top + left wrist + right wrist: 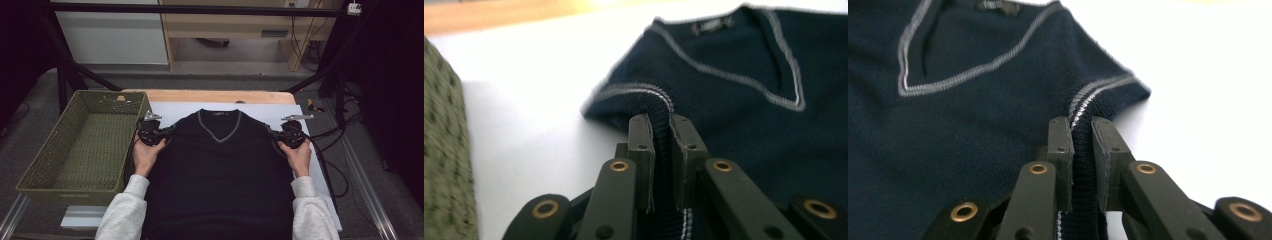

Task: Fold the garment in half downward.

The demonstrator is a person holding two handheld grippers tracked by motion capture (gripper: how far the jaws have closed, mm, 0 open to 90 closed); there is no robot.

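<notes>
The navy V-neck vest [220,170] is pinched at both armholes by left gripper [661,125] and right gripper [1082,127]; folding and the wicker basket [35,170] remain ahead

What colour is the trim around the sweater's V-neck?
Light grey trim on the dark navy sweater, clearest in the left gripper view.

Light grey sleeves [125,210]; each black claw [660,131] has brass-ringed pivots, a grey three-cornered plate and a trailing black cable.

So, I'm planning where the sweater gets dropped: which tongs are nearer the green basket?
Left. The left tongs grip the sweater's armhole right beside the basket's near wall; the right tongs grip the opposite armhole, across the sweater.
</notes>
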